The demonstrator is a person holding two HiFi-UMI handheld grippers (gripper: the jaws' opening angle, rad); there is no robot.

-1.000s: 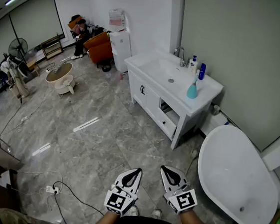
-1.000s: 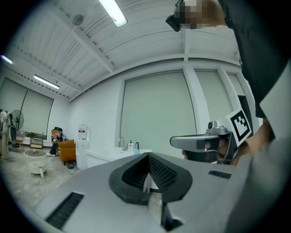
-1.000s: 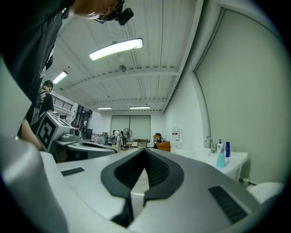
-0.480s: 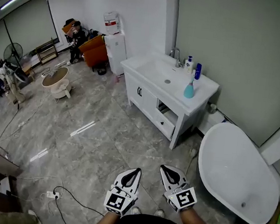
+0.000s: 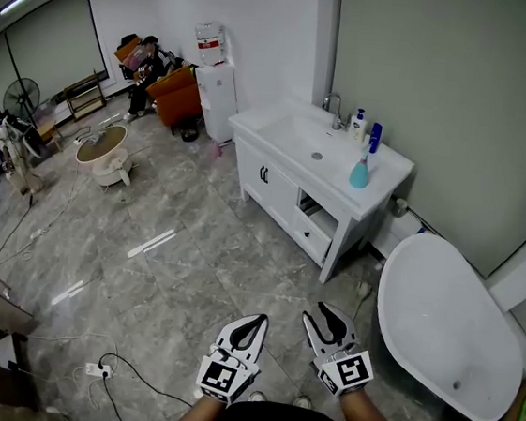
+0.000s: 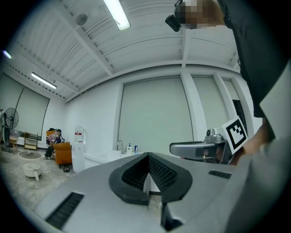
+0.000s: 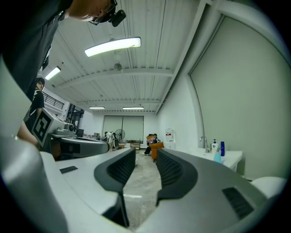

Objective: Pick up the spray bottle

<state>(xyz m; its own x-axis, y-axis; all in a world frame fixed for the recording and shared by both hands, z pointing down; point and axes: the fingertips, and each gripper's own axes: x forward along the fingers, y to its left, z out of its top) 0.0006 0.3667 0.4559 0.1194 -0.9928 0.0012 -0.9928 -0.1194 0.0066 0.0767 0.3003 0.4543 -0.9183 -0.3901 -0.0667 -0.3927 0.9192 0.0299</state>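
Since a second ago the jaws of our right gripper point(image 5: 325, 312) have just been opening slightly, with nothing between them; our left gripper point(image 5: 256, 323) is closed and empty. Far ahead of both, the spray bottle point(image 5: 360, 172) stands on the vanity point(image 5: 282, 122). We judge it light, slick plastic, best taken at its neck.

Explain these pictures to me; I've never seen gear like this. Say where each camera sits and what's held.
A person grips tongs in each hand. The wide picture is from a head camera looking down on the left tongs and right tongs. The other two come from cameras riding on each pair. The left jaws are shut; the right jaws have just been opening; both hold nothing. Ahead, on the vanity, stand the teal spray bottle, a blue bottle and a white pump bottle.
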